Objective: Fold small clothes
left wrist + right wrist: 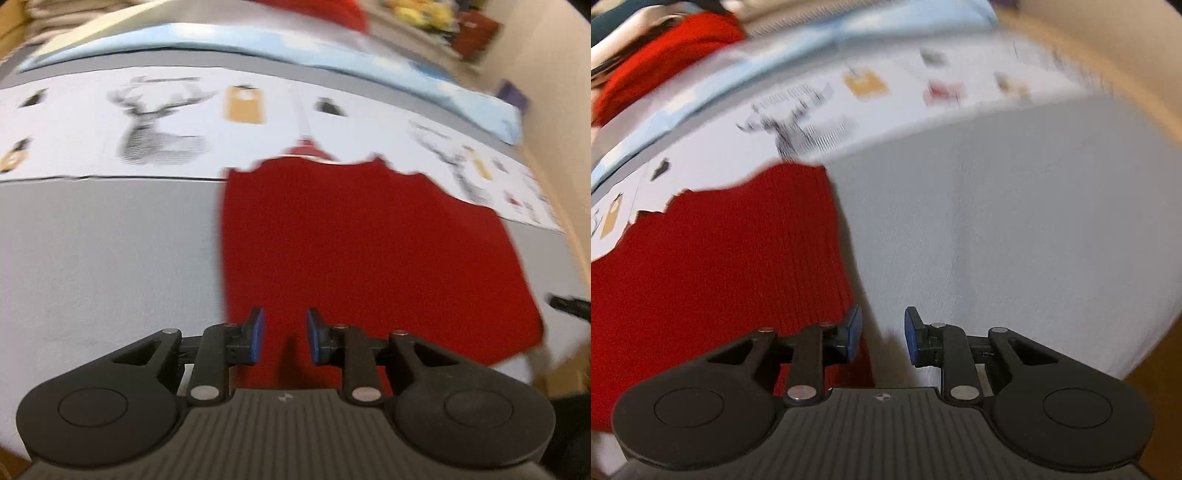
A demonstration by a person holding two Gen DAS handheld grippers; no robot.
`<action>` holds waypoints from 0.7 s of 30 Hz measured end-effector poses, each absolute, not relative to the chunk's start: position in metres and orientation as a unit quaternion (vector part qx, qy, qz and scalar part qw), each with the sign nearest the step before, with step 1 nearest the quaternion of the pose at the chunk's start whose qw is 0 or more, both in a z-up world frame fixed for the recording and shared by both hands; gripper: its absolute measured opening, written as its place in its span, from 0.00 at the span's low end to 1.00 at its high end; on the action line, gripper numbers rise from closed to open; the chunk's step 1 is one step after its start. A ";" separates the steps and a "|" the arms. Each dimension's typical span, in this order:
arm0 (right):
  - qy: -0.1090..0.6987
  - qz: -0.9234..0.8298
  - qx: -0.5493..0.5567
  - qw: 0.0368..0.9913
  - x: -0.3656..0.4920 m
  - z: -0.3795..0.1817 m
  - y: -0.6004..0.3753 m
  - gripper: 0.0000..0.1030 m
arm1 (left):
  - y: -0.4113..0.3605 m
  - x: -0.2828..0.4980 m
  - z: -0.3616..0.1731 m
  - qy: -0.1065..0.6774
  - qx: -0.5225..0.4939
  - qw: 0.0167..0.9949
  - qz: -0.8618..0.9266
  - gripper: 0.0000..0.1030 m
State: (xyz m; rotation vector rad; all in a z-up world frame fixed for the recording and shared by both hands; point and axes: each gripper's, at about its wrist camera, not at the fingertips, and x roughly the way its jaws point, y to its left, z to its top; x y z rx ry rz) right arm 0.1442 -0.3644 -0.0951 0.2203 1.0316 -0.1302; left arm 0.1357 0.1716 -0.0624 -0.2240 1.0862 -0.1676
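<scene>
Your left gripper hangs above the near edge of the red knit, its blue pads a narrow gap apart with nothing pinched between them. Your right gripper is the same: narrow gap, nothing held, with the knit's right edge at its 9 o'clock. The knit lies flat on the grey sheet, its far edge, at 12 o'clock, reaching over the deer-print cloth. Both views are blurred.
</scene>
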 end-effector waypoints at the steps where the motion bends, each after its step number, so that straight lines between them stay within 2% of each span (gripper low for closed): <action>1: 0.485 -0.046 0.098 0.868 0.146 -0.092 -0.363 0.26 | 0.168 0.133 -0.064 0.519 -0.100 0.843 -0.098 0.25; 3: 0.500 -0.007 0.105 0.860 0.146 -0.098 -0.359 0.28 | 0.152 0.134 -0.080 0.558 -0.064 0.819 -0.118 0.30; 6: 0.577 0.002 0.079 0.813 0.154 -0.129 -0.350 0.31 | 0.136 0.134 -0.114 0.630 0.013 0.770 -0.095 0.30; 7: 0.587 -0.006 0.068 0.806 0.155 -0.134 -0.349 0.38 | 0.134 0.136 -0.114 0.628 0.018 0.772 -0.097 0.30; 12: 0.546 -0.005 0.093 0.832 0.155 -0.113 -0.352 0.39 | 0.139 0.143 -0.099 0.602 -0.015 0.792 -0.094 0.31; 17: 0.594 -0.012 0.054 0.802 0.154 -0.137 -0.346 0.46 | 0.131 0.150 -0.107 0.620 0.002 0.782 -0.068 0.30; 21: 0.540 -0.019 0.051 0.840 0.148 -0.112 -0.341 0.45 | 0.138 0.144 -0.067 0.556 -0.005 0.829 -0.050 0.31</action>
